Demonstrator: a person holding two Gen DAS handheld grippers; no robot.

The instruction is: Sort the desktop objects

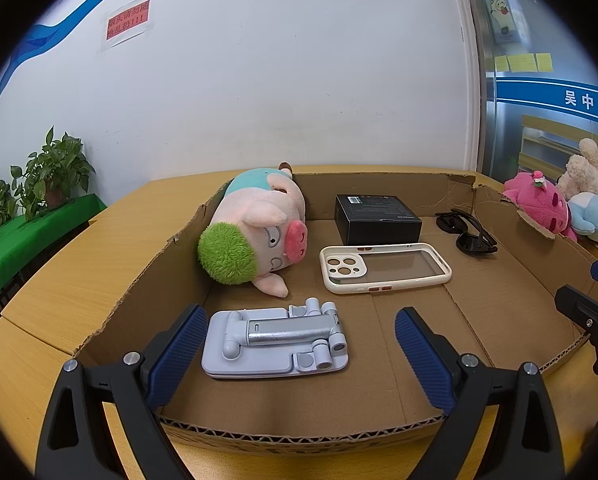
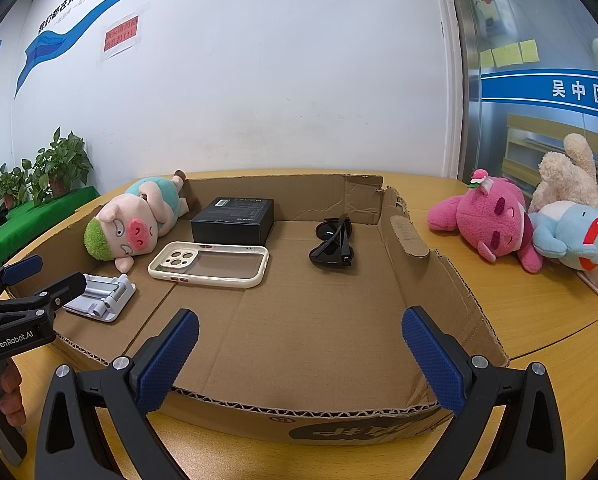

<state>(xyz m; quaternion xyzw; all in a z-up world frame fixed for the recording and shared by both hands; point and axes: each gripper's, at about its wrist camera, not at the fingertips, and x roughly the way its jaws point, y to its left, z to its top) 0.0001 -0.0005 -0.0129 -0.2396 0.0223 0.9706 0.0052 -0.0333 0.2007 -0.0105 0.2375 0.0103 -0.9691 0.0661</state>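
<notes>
The left tool [image 1: 299, 350], fingers apart, straddles the folded phone stand [image 1: 275, 338] in the cardboard tray [image 1: 299, 430].

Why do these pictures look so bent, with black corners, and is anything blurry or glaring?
Left wrist view: fisheye lens curves the cardboard box walls and blackens the corners; the phone stand between the open left claw is sharp, with soft shadows only. Right wrist view: same bending; mild sheen on the sunglasses, and the open right claw stays crisp.

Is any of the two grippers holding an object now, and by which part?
Nothing is held. The left gripper is open around the phone stand without gripping it; the right gripper is open over bare cardboard.
</notes>
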